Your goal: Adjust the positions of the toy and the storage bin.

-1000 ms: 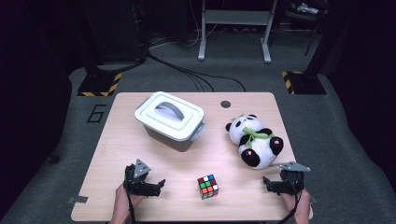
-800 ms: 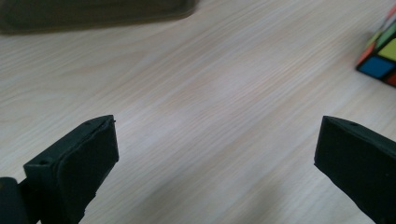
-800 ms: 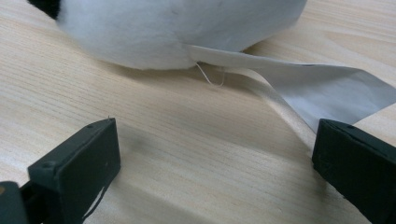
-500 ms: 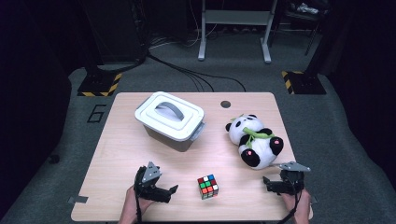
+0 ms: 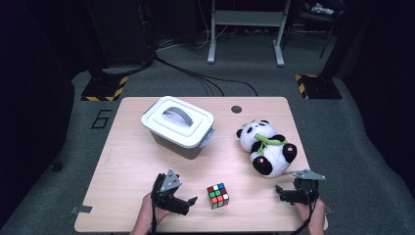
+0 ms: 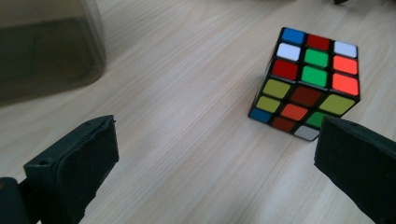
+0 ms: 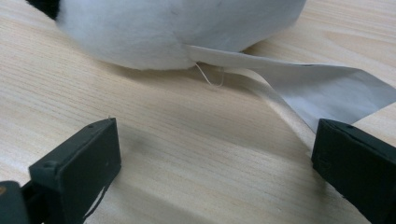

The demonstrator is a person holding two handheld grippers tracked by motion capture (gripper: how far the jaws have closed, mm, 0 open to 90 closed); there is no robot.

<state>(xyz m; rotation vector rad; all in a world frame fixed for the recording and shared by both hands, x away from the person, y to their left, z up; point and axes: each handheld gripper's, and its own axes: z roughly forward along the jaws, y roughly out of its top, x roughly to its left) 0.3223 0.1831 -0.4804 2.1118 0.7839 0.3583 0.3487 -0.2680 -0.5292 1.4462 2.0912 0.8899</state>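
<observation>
A colourful puzzle cube sits near the table's front edge; in the left gripper view the cube lies just beyond the right jaw. My left gripper is open, low on the table just left of the cube, pointing toward it. A plush panda lies on its back at the right. My right gripper is open below it; the panda's white body and its fabric label lie ahead of the jaws. Nothing sits between either pair of jaws.
A grey lidded plastic box with a handle stands at the table's back left; its wall is at the upper left of the left gripper view. A cable hole marks the wooden table. Dark floor surrounds it.
My left gripper has moved right along the front edge toward the cube and turned to point at it. The right gripper has stayed where it was.
</observation>
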